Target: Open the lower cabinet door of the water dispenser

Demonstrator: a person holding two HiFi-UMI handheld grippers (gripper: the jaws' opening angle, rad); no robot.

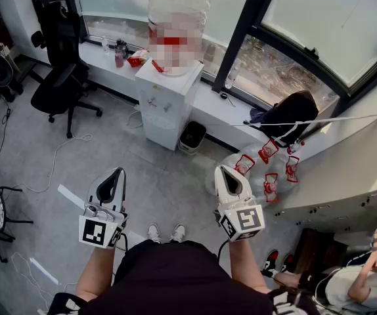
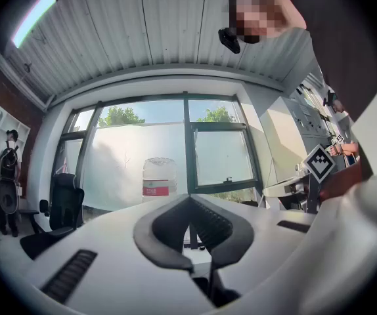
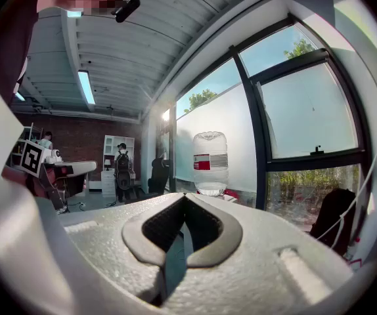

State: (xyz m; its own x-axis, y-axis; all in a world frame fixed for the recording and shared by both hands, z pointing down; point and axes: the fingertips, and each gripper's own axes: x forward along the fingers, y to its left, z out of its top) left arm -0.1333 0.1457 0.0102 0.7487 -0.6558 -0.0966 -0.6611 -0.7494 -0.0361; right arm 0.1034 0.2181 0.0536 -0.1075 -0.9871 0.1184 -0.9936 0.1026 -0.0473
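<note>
White-shelled, the left gripper and right gripper are held side by side in front of the person, each with its jaws pressed together on nothing, which reads as a carrying pose rather than a reach. Well apart from them, at the far edge of the grey floor against the window ledge, stands the water dispenser. Its lower cabinet door looks shut, so the approach likely comes first.
</note>
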